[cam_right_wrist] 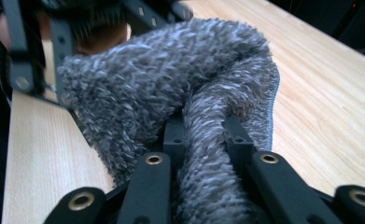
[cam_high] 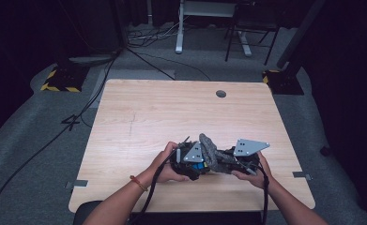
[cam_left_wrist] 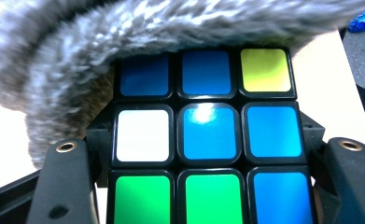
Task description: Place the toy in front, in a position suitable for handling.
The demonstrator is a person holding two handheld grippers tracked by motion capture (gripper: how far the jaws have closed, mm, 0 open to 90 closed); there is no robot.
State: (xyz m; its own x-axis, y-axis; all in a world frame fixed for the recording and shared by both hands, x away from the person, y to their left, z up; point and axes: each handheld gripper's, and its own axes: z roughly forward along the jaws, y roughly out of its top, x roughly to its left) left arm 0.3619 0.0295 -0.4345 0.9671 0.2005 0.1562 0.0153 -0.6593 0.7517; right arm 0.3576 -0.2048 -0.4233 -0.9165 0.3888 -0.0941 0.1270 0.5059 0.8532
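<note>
Fluffy grey microfibre cloth (cam_right_wrist: 171,93) clamped in my right gripper (cam_right_wrist: 203,154).
Left gripper (cam_left_wrist: 208,154) clamps the multicoloured puzzle cube (cam_left_wrist: 208,135) near the wooden table's (cam_high: 172,108) near edge.

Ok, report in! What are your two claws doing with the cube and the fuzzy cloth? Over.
Left gripper shut on puzzle cube. Right gripper shut on grey fuzzy cloth, draped against the cube. Nothing else on the table.

Grey fuzzy cloth (cam_right_wrist: 180,93) pinched between black fingers (cam_right_wrist: 154,186)
</note>
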